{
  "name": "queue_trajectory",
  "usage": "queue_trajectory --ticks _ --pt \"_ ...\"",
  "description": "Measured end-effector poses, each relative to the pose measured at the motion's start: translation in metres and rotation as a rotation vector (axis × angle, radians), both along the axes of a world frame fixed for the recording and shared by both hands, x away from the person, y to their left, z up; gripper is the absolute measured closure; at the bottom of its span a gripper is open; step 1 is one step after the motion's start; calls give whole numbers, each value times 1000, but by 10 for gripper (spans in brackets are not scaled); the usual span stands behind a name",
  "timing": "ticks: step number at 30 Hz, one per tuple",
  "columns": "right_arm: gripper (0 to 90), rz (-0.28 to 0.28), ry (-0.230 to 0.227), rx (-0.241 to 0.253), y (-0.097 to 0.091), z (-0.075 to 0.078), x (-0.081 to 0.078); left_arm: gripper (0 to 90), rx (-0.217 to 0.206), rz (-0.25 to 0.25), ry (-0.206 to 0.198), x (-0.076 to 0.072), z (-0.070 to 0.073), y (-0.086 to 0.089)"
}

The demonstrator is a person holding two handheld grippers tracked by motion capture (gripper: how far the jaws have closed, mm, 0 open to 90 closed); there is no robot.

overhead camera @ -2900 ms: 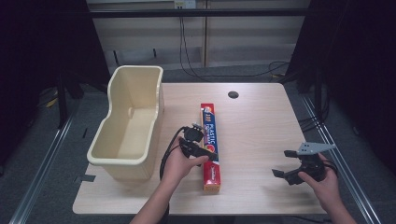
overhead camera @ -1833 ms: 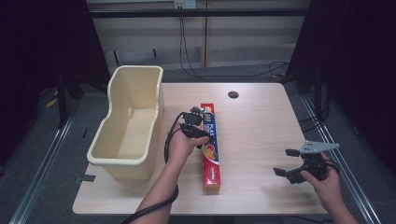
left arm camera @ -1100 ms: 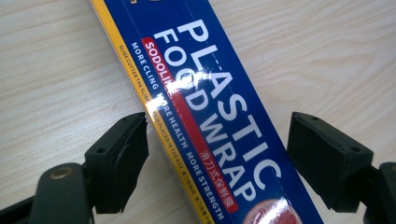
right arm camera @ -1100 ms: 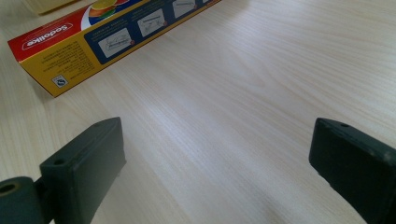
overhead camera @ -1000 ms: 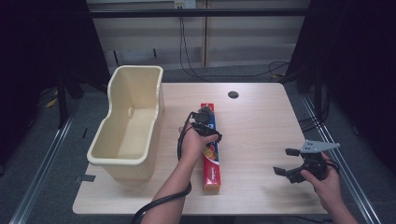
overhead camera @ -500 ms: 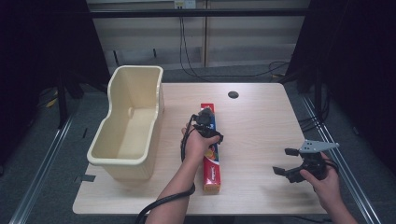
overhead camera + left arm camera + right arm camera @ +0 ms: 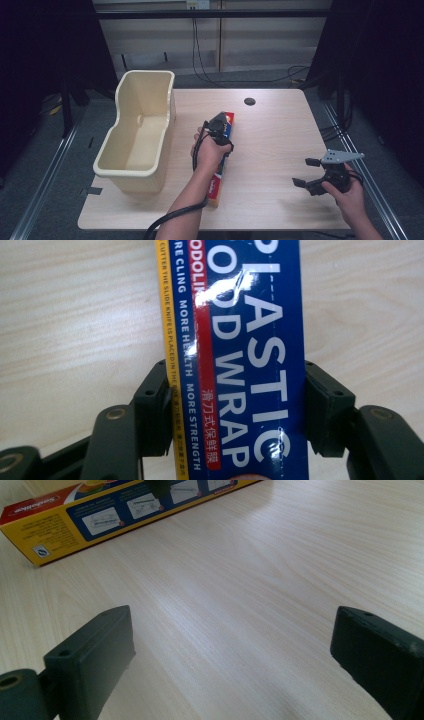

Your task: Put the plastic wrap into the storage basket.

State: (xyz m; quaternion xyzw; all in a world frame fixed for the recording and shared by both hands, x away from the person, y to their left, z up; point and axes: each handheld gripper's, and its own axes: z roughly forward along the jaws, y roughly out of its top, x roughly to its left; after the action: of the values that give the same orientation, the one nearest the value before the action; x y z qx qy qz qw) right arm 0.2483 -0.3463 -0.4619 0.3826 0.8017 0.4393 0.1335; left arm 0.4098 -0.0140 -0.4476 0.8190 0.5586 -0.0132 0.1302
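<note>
Pale wooden worktop [image 7: 270, 150], dark surroundings; long blue-and-yellow cardboard box of plastic wrap [image 7: 235, 365] lying lengthwise mid-worktop, beside cream plastic tub [image 7: 137, 135]. Left gripper [image 7: 220, 131] just clamped across box. Right gripper [image 7: 307, 172] wide open, empty. Probably light, stiff, glossy; best gripped mid-length

The plastic wrap box [image 7: 240, 365] is glossy printed cardboard that catches glare. The bench [image 7: 270, 150] shows pale, smooth, matt wood grain. The cream tub [image 7: 137, 135] looks like smooth plastic, and the left claw [image 7: 235, 410] and right claw [image 7: 235, 665] have matt black pads.
</note>
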Motion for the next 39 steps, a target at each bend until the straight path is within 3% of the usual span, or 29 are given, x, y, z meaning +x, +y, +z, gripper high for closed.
queue_trajectory --ticks 7,13,14,17,29,35,39 --pt "34 -4 -3 1 0 0 0 410 2 -54 36 0 8 1" --pt "35 -7 -5 3 -1 0 -1 410 -26 -87 52 1 31 7" --pt "34 -10 -3 4 -2 0 -1 410 -34 -72 53 0 34 7" --pt "34 -7 -3 5 -1 1 -1 410 -32 -103 60 1 47 10" --pt "34 -2 -5 2 1 0 -1 410 -66 -92 61 3 90 25" --pt "31 15 -6 -1 2 0 -1 410 -58 -80 63 5 109 32" --pt "29 15 -5 1 3 0 0 410 -80 -77 54 6 121 37"
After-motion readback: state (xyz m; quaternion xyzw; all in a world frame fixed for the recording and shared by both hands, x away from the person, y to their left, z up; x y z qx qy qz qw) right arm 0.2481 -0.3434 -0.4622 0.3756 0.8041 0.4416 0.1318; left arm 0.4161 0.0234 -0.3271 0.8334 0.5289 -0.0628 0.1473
